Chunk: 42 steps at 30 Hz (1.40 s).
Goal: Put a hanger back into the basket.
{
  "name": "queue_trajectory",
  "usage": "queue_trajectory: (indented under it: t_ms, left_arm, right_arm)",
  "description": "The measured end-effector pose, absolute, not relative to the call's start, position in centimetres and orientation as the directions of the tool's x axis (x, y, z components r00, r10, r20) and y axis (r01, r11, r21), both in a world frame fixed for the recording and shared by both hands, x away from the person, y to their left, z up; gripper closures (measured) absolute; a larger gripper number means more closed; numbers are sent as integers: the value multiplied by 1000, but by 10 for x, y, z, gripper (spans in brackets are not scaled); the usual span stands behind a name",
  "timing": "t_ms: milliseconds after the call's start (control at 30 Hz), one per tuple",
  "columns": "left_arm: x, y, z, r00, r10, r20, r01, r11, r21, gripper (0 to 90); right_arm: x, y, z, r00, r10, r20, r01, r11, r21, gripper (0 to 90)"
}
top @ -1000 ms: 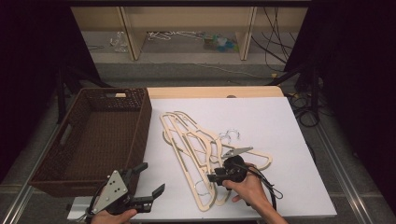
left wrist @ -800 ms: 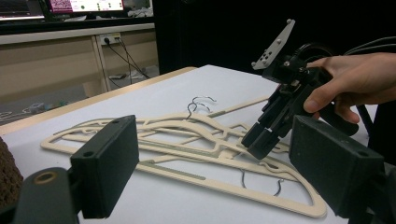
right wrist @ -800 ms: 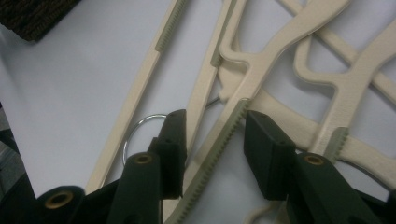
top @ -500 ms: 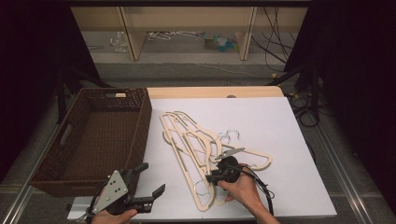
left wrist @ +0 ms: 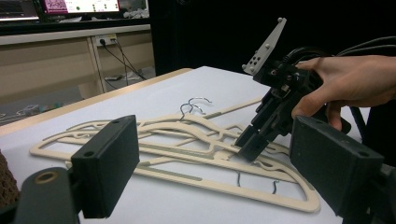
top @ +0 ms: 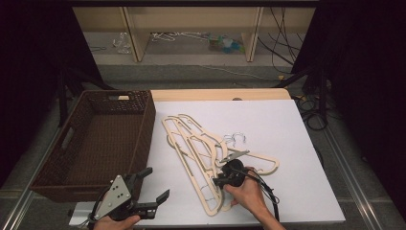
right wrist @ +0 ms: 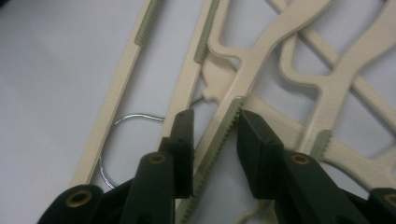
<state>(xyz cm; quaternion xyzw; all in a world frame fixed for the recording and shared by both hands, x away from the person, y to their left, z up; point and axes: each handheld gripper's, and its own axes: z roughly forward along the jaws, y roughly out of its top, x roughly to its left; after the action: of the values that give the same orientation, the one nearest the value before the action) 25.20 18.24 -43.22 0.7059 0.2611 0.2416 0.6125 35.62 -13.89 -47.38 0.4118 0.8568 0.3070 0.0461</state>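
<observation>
Right gripper (right wrist: pixel 212 135): we are closing its jaws around the ribbed shoulder bar of one cream hanger (right wrist: pixel 219 140); the jaws have just been narrowing. In the right gripper view the bar is sitting between the pads, the right pad seeming to touch it and a sliver of gap showing at the left, so we are judging the grip not yet firm.

Held-to-be hanger: it is lying flat in the pile of cream hangers (top: pixel 206 153) on the white table top (top: pixel 297 143), its wire hook (right wrist: pixel 121 140) curling beside the left jaw.

Left gripper (top: pixel 148 189): we are holding it with jaws spread wide and nothing between them, at the near edge of the table just in front of the basket's near corner.

Wicker basket (top: pixel 143 120): it is standing at the left edge of the white top, just beside the pile, and its inside looks bare.

Done so far: nothing seems moved yet; every hanger we can see is lying on the table.

Left to do: we are judging that the grasp needs finishing, then the hanger lifting free of its tangled neighbours, and the rest of the pile after it, likely into the basket.
</observation>
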Motion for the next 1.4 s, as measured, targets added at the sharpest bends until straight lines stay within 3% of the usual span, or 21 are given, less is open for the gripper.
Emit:
queue_trajectory:
  t_ms: [267, 467, 1067, 1400]
  left_arm:
    - [252, 181, -432, 749, 662, 18, 74, -110, 991, 160]
    - [251, 180, -433, 752, 658, 20, 76, -117, 990, 160]
    - [251, 180, -432, 755, 656, 11, 78, -106, 991, 161]
    - [251, 180, -432, 757, 654, 10, 79, -106, 991, 161]
  right_arm:
    - [359, -152, -472, -635, 749, 189, 695, 448, 562, 726]
    - [361, -144, -473, -642, 749, 166, 698, 481, 530, 661]
    - [362, -147, -465, -635, 762, 128, 697, 492, 522, 754]
    - [370, -182, -453, -644, 750, 152, 696, 491, 523, 794]
